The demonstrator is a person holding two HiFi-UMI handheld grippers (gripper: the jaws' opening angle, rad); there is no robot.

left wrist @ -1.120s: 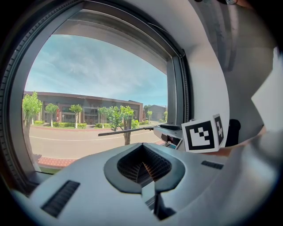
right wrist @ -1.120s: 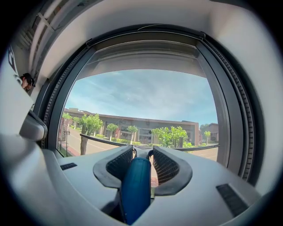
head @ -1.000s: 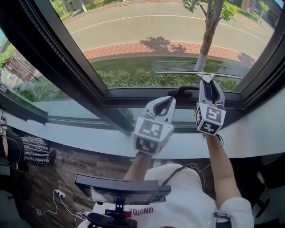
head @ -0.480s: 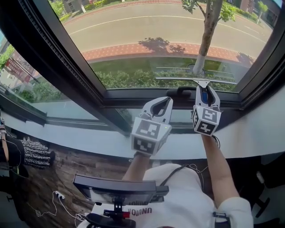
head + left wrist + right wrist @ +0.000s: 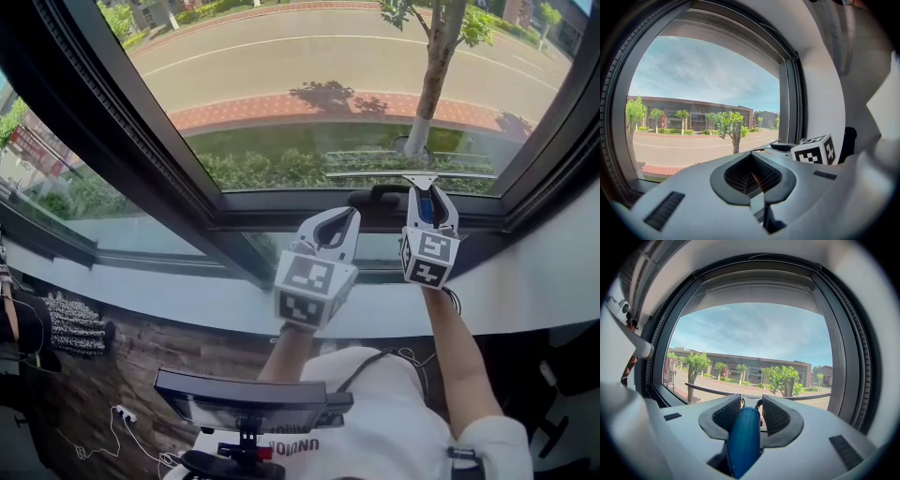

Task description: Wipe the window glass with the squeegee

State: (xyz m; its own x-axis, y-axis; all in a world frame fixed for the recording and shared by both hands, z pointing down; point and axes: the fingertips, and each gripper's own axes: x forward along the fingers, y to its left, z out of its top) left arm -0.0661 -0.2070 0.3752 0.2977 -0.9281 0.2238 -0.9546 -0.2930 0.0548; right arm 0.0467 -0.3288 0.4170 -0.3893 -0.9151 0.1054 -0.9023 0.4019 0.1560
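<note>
The squeegee's thin blade [image 5: 412,174] lies level against the window glass [image 5: 309,84], low on the pane just above the bottom frame. Its blue handle [image 5: 427,203] runs back between the jaws of my right gripper [image 5: 427,191], which is shut on it. In the right gripper view the blue handle [image 5: 744,437] fills the gap at the right gripper [image 5: 751,401], and the blade [image 5: 712,391] crosses the glass ahead. My left gripper [image 5: 352,215] hovers to the left over the sill, shut and empty. In its own view the left gripper [image 5: 751,157] points at the pane.
A dark window frame [image 5: 141,141] surrounds the pane, with a black window handle [image 5: 380,197] on its bottom rail just left of the right gripper. A white sill [image 5: 187,292] runs below. A dark screen [image 5: 248,398] sits near the person's chest. The right gripper's marker cube [image 5: 814,150] shows beside the left gripper.
The right gripper has drawn the squeegee a little down the glass toward the bottom frame and slightly left, and the blade has levelled. The left gripper has barely moved.
</note>
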